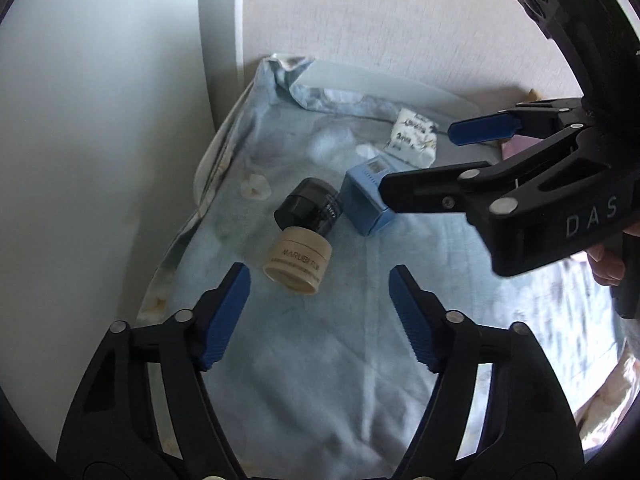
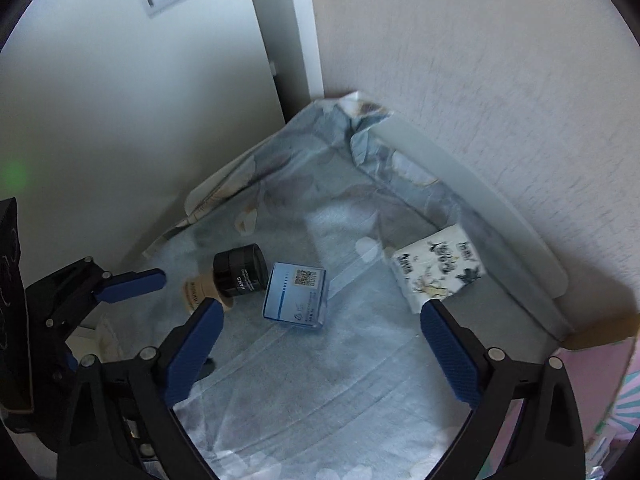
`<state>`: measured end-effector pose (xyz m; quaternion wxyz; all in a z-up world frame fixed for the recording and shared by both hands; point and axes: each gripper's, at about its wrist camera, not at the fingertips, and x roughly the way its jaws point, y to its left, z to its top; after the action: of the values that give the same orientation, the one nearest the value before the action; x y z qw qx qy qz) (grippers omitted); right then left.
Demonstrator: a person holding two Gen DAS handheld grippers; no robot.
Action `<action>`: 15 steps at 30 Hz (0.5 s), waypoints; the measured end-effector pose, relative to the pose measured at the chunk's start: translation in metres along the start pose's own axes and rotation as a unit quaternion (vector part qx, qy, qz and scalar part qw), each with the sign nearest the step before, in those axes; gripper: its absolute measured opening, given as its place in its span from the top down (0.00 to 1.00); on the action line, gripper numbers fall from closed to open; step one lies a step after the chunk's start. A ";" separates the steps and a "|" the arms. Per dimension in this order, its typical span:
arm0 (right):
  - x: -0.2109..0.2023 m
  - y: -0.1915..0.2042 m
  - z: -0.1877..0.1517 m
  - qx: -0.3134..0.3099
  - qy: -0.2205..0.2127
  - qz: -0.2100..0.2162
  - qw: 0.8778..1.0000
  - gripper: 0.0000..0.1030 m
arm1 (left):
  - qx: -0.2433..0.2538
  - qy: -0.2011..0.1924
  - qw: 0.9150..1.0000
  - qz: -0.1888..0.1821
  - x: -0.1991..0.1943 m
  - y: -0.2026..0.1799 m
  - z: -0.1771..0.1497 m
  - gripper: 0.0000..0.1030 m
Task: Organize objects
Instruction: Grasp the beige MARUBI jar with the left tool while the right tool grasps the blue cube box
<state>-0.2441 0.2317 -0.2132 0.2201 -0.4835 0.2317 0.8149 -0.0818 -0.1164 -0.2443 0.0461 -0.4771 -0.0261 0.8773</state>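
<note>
A beige jar (image 1: 298,266) lies on its side on the pale blue bedsheet (image 1: 328,352), touching a black jar (image 1: 310,208). A blue box (image 1: 366,202) sits just right of them. A white printed packet (image 1: 414,138) lies further back by the wall. My left gripper (image 1: 320,294) is open and empty, just short of the beige jar. My right gripper (image 1: 420,160) is open above the blue box. In the right wrist view the right gripper (image 2: 320,330) is open over the blue box (image 2: 298,298), with the black jar (image 2: 240,270), beige jar (image 2: 200,290), packet (image 2: 438,270) and left gripper (image 2: 172,292) visible.
The bedsheet (image 2: 320,400) fills a corner between a white door or panel (image 2: 120,120) on the left and a textured wall (image 2: 480,80) behind. A pale rail (image 2: 460,188) runs along the wall. A pink patterned thing (image 2: 600,392) lies at the right edge.
</note>
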 end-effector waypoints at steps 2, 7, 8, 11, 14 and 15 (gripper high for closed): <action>0.009 0.003 0.001 -0.002 0.005 -0.003 1.000 0.12 | 0.006 0.001 1.000 0.000 0.007 0.002 -0.001 0.39; 0.024 0.006 0.003 -0.001 0.021 -0.013 1.000 0.20 | 0.019 0.003 1.000 -0.001 0.016 0.004 0.002 0.45; 0.027 0.006 0.004 -0.001 0.024 -0.016 1.000 0.22 | 0.022 0.002 1.000 -0.002 0.016 0.004 0.003 0.48; 0.034 0.004 0.005 0.003 0.035 -0.015 0.999 0.28 | 0.032 0.003 0.999 -0.005 0.021 0.005 0.006 0.56; 0.040 0.003 0.006 0.008 0.044 -0.012 0.999 0.38 | 0.040 0.004 0.999 -0.007 0.024 0.006 0.007 0.64; 0.041 0.003 0.007 0.009 0.046 -0.011 0.999 0.42 | 0.039 0.002 0.999 -0.011 0.023 0.007 0.007 0.64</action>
<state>-0.2684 0.2386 -0.2468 0.2219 -0.5211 0.2435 0.7873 -0.1009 -0.1207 -0.2606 0.0748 -0.4767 0.0031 0.8759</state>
